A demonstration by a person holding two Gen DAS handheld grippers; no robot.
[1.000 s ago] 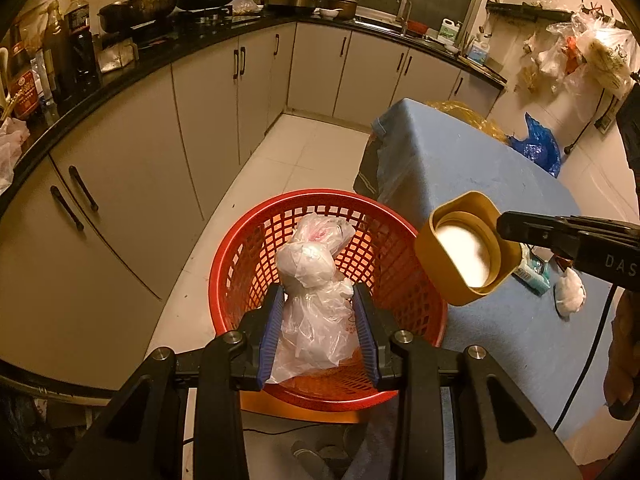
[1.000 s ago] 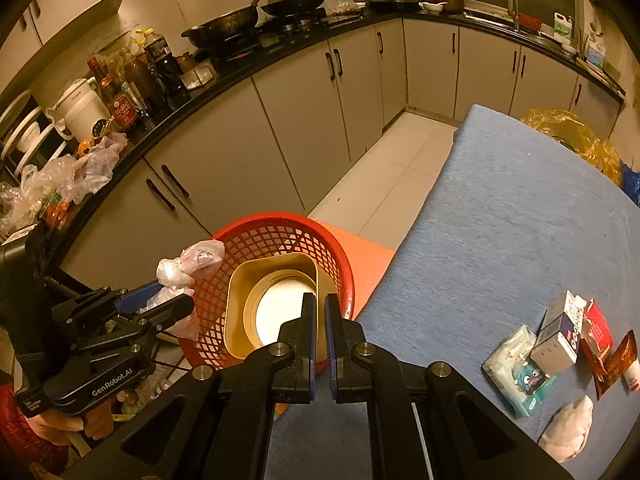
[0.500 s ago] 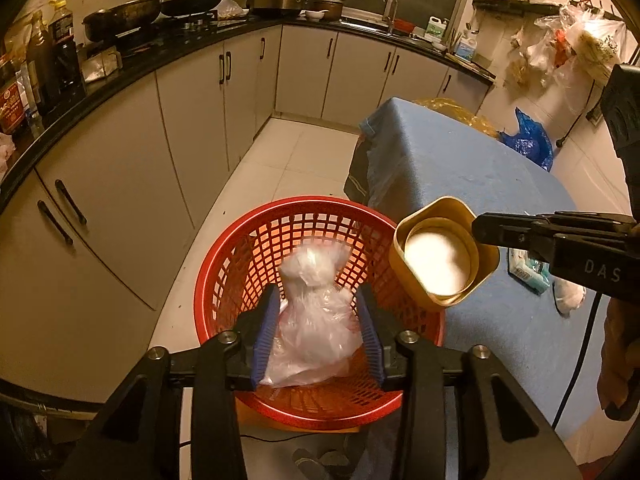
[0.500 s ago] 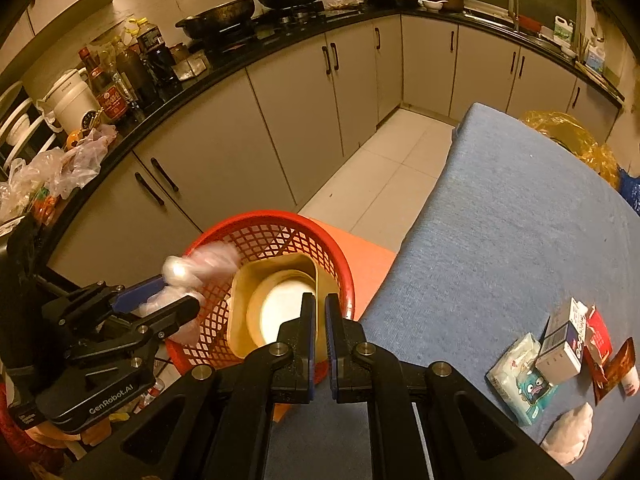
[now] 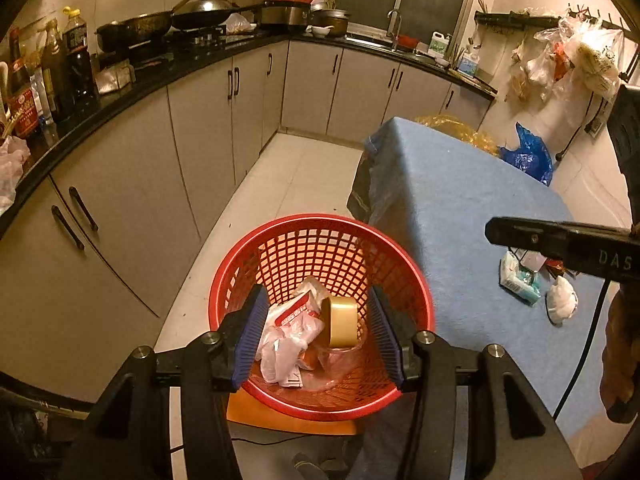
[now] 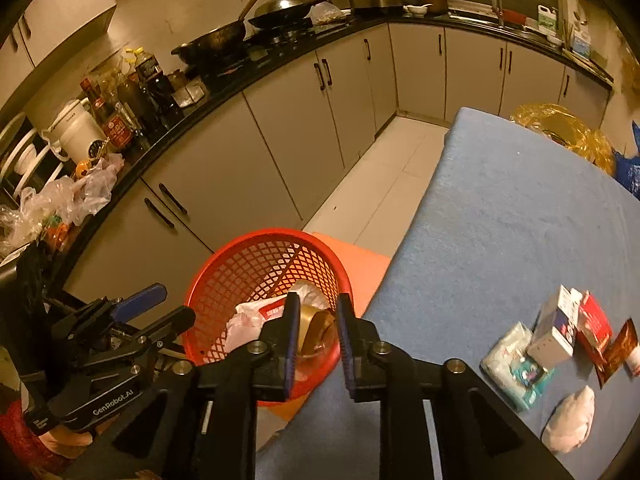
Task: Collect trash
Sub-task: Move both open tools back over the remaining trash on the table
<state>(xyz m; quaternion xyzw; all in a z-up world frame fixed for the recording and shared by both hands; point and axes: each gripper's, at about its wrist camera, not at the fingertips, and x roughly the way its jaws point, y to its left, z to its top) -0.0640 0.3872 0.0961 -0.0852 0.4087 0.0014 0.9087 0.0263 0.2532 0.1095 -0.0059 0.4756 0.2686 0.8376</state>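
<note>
**Observer:** Where do you stand on the trash?

**Operator:** Two pieces lie in the red mesh basket (image 5: 320, 240): a crumpled plastic bag (image 5: 286, 336) with red print, and a gold-coloured cup (image 5: 342, 322) tipped on its side just right of the bag, touching it. I judge that part done.

**Observer:** And your tools?

**Operator:** My left gripper (image 5: 318, 336) hangs over the near rim of the basket with its blue pads spread wide and nothing between them. My right gripper (image 6: 318, 340) is spread too, less widely, and empty; it sits over the near right edge of the basket, where the basket meets the blue-covered table (image 6: 520, 208).

**Observer:** What is left?

**Operator:** A cluster on the near right part of the table. I see a tissue packet (image 6: 516, 360), a small white carton (image 6: 558, 328) touching it, a red packet (image 6: 596, 322) and a dark red wrapper (image 6: 618, 350) just right of the carton, and a crumpled white wad (image 6: 570, 418) nearer to me, a little apart from the rest. So I reckon I am somewhat under halfway by count of items.

**Observer:** Anything else to collect?

**Operator:** There is yellow plastic (image 6: 560, 128) at the far end of the table, but I cannot tell if it counts as trash.
</note>
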